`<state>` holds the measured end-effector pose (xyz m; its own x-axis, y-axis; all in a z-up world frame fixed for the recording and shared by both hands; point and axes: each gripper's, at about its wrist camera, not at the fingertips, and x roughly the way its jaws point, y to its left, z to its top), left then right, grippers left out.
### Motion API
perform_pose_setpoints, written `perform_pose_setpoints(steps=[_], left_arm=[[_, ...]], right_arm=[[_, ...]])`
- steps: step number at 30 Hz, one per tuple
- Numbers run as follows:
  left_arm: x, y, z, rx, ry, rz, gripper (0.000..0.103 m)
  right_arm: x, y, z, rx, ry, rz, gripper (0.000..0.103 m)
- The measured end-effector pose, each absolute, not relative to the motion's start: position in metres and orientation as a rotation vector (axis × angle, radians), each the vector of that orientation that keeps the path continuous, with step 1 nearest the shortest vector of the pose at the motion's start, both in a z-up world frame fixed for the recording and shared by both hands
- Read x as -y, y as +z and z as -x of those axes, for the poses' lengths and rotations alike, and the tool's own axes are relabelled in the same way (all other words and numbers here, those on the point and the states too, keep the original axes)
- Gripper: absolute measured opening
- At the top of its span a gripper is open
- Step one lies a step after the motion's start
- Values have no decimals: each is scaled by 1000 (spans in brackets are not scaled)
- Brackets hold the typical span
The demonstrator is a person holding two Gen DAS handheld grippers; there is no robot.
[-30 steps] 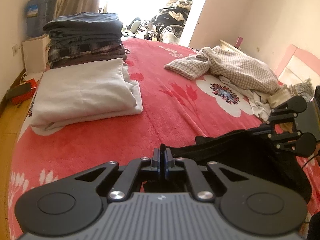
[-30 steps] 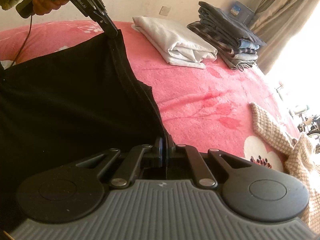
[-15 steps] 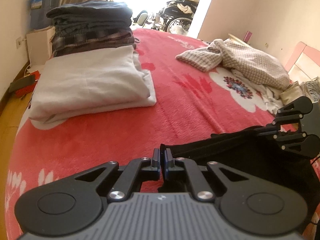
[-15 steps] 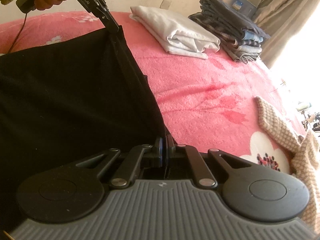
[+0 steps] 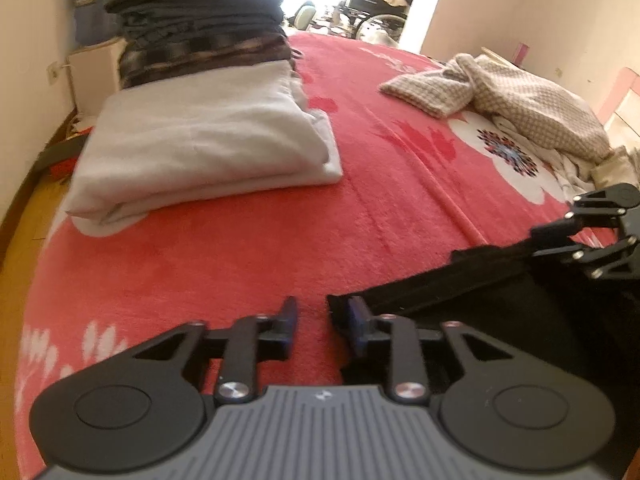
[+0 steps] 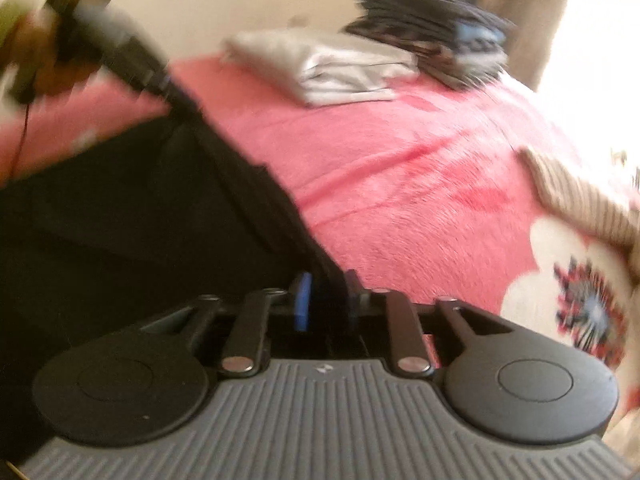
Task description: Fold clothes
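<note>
Red bedspread (image 5: 240,248) bears black garment (image 5: 460,304), its edge between both opening claws (image 5: 320,320) (image 6: 326,300).

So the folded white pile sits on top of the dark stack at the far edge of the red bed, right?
No. The folded white pile lies on the red bed itself, beside and in front of the dark stack, not on top. The left wrist view shows it.
</note>
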<state>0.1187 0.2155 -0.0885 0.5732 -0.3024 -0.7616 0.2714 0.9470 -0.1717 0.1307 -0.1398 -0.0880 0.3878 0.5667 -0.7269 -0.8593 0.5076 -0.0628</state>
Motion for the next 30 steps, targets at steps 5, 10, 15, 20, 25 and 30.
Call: perform_pose_setpoints(steps=[5,10,15,20,25,30], left_arm=[[-220,-72,-113,-875,-301,61,46],[-206,-51,-106,-826,-349,49,55],[-170,-48,-111,-827,-456,23,57],[-129,-62,-112,-851,-522,-70,57],[-107,-74,-103,-854,-541,-144,57],[-101,-79,-100,-856,-542,-183,57]], right_arm=[[199,-52,-157,-764,852,14,45],[296,-17,-142,-726,637,-259,45],[382,-21,-96,-745,389,-331,45],[397,-62,-58,-835,271,-240,43],[363,-72,-41,-799,299,145,35],[344,-75,-55,-768,397,379,35]])
